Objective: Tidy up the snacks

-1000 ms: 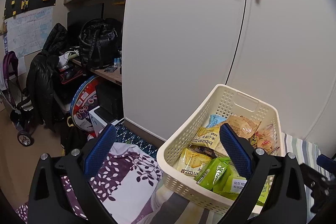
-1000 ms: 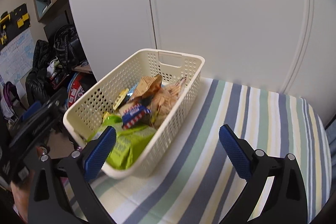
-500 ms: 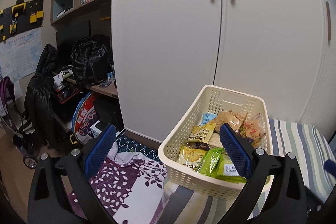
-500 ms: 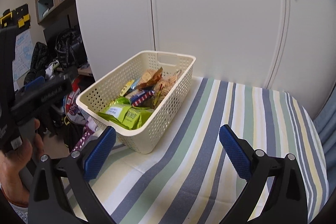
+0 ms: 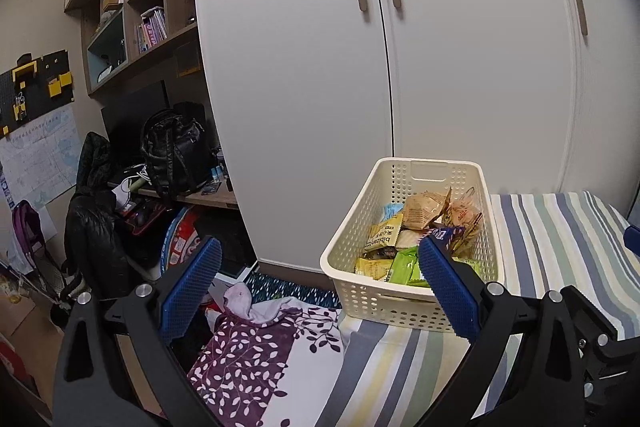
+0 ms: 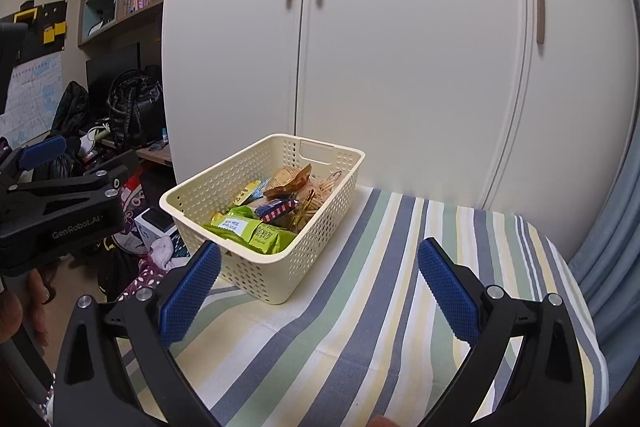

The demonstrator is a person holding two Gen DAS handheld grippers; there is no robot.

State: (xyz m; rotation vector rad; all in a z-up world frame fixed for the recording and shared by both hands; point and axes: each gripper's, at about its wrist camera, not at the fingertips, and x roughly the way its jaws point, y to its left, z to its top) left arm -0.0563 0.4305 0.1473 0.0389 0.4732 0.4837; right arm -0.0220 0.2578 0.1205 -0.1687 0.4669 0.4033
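Snacks (image 5: pixel 416 235) fill the cream basket (image 5: pixel 352 239) on the striped counter (image 5: pixel 560 227), left wrist view; left tongs (image 5: pixel 320 287) spread, empty. Right wrist view: right tongs (image 6: pixel 318 291) gape over bare stripes; sorting looks finished.

striped cloth (image 6: pixel 400 307) bare to the right of cream basket (image 6: pixel 320 227), open path there, basket top uncovered, packets (image 6: pixel 256 231) filling its floor, white wardrobe doors (image 6: pixel 400 67) close behind, cluttered floor beyond left edge
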